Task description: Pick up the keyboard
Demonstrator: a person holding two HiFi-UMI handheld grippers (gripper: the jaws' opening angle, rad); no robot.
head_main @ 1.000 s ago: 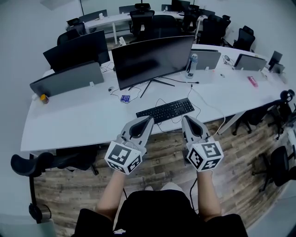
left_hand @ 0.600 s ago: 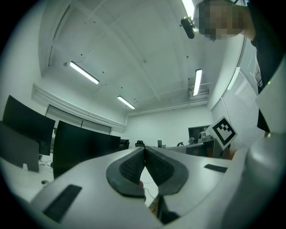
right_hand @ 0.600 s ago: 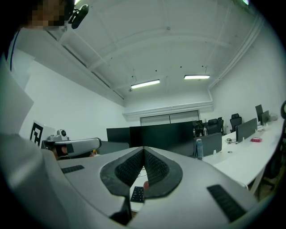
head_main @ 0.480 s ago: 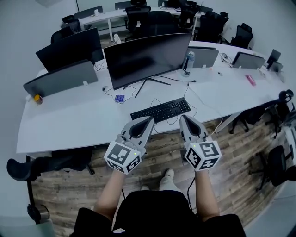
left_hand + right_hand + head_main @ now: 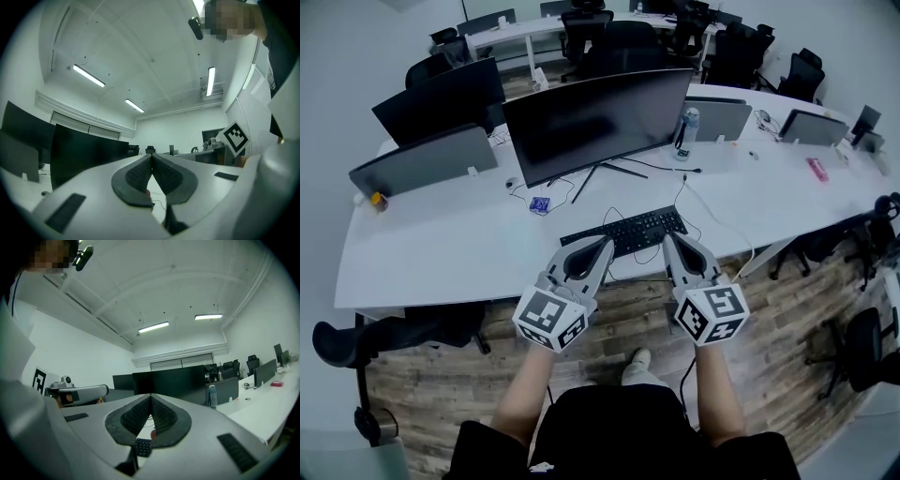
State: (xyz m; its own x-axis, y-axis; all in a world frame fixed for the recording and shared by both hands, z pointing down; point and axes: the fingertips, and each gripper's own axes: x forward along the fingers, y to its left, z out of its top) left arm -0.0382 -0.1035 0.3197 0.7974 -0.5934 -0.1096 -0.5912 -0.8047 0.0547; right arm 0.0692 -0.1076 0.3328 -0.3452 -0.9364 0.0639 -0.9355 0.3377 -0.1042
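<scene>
Two steps at least left: reaching the keyboard (image 5: 623, 232) and closing on it. No contact so far; keyboard flat on the white desk (image 5: 450, 253), just in front of the big monitor (image 5: 595, 122). Left gripper (image 5: 606, 244) shut tight, pads together, nothing between them; right gripper (image 5: 669, 238) the same, closed and empty. Both held roughly level at the near side of the desk, one toward each half of the keyboard, tips near its front edge; whether over it or just short of it, hard to tell. Judging by that: approach nearly finished, jaws to be opened before any grip, lift not begun.

From the head view: the whole layout, keyboard end to end, both grippers side by side, wooden floor (image 5: 441, 375) beneath. Hides the pad faces, though. From the left gripper view: pads pressed together along their length, dark monitor at the left, no keyboard to be made out. From the right gripper view: the same closed pads, plus a corner of the keyboard low beneath the jaws and a water bottle (image 5: 213, 397) on the desk at the right, neither to be made out from the left one
</scene>
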